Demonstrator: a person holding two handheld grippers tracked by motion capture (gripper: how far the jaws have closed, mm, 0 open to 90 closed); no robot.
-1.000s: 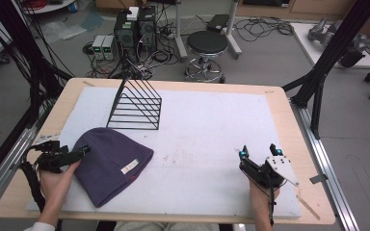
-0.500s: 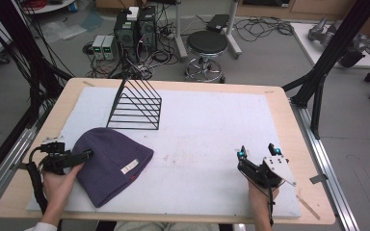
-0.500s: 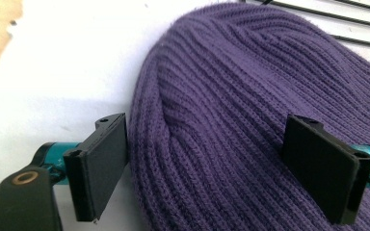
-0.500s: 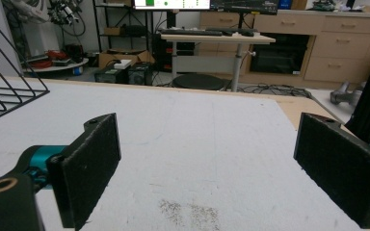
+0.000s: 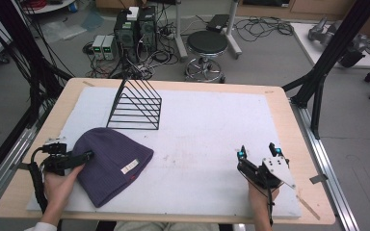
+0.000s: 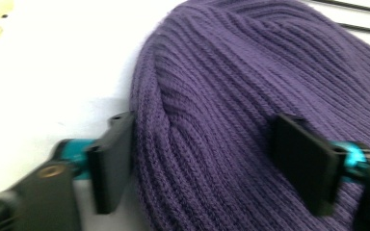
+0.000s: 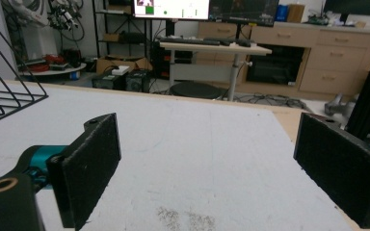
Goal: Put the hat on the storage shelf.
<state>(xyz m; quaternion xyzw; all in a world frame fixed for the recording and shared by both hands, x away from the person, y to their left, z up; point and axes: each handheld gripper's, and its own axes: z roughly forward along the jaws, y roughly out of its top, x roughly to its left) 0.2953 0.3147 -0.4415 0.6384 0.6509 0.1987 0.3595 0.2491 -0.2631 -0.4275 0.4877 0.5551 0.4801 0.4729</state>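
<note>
Beanie [image 5: 112, 163] and left tongs [image 5: 84, 157] share the near-left corner of the bench [image 5: 207, 86], and that closeness is what our coming move turns on. The purple knitted hat lies flat on the white mat [image 5: 212, 130], its long axis running on a slant from the rounded crown at the near side up toward the far left, with a small pale label [image 5: 129, 166] on the cuff facing the middle of the bench. Our left tongs come at it from the left, pointing to the right across the bench, so the hat lies straight ahead of them. In the left gripper view a thick fold of the beanie's [image 6: 250, 110] ribbed edge sits between the two black jaws: one jaw stands at the very rim of the knit, the other rests against the wool farther in. The jaws have just been closing on that fold, yet they are only part way in, and we judge the cloth bracketed, not yet pinched.

Our right tongs [image 5: 257, 153] rest well apart at the near right of the bench, jaws wide with nothing between them, as the right gripper view shows over bare mat. A black wire rack [image 5: 136, 105] stands beyond the hat, toward the far side.

Against the earlier frames, the hat, the rack and both hands keep their places; only the left jaws differ, now narrower.
</note>
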